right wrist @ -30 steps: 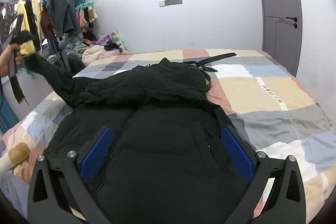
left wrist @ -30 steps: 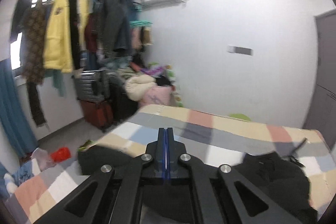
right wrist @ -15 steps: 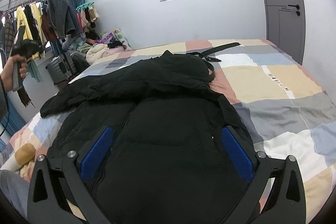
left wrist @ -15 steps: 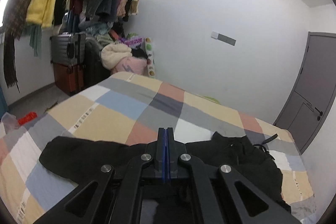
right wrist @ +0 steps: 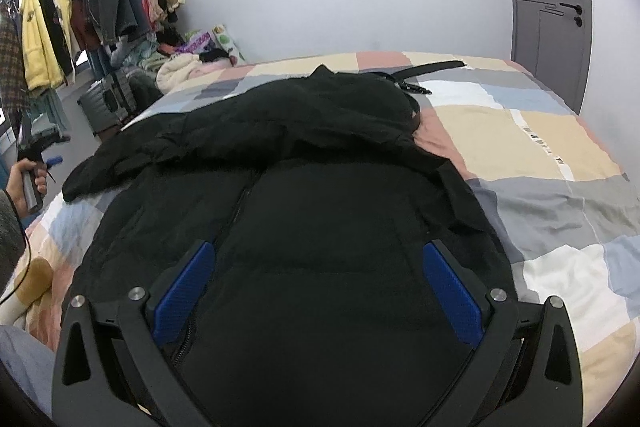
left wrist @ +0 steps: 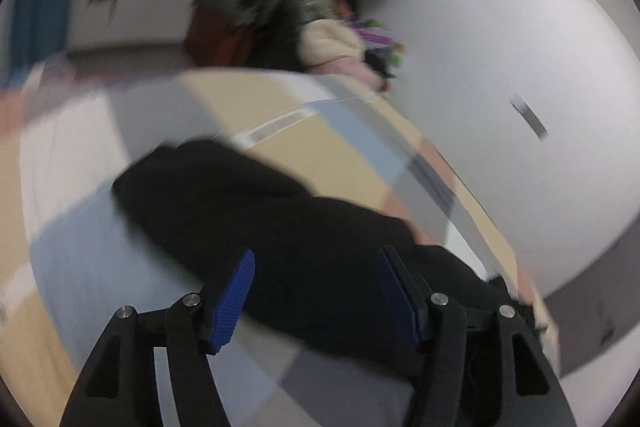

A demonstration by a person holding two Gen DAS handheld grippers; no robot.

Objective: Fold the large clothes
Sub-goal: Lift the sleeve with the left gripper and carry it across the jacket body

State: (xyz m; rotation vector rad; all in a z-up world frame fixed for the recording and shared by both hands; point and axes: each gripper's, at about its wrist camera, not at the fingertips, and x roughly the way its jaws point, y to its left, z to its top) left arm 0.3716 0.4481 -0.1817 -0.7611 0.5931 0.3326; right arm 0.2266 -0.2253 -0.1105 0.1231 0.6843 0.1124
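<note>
A large black padded jacket [right wrist: 320, 195] lies spread on the checked bedspread [right wrist: 540, 147], hood toward the far wall. Its left sleeve [left wrist: 224, 199] lies flat on the bed, stretched toward the left edge. My left gripper [left wrist: 316, 283] is open and empty just above that sleeve; the view is blurred by motion. It also shows at the left edge of the right wrist view [right wrist: 40, 163], held in a hand beside the bed. My right gripper [right wrist: 316, 283] is open and empty, hovering over the jacket's lower front.
A black belt [right wrist: 424, 71] lies on the bed beyond the hood. A clothes rail [right wrist: 80, 15] with hanging garments, suitcases [right wrist: 104, 103] and a clothes pile stand left of the bed. A grey door [right wrist: 552, 7] is at the right.
The left gripper let go of the sleeve it held raised; the sleeve now lies flat on the bed. The left gripper opened and swung down toward it. The right gripper barely moved.
</note>
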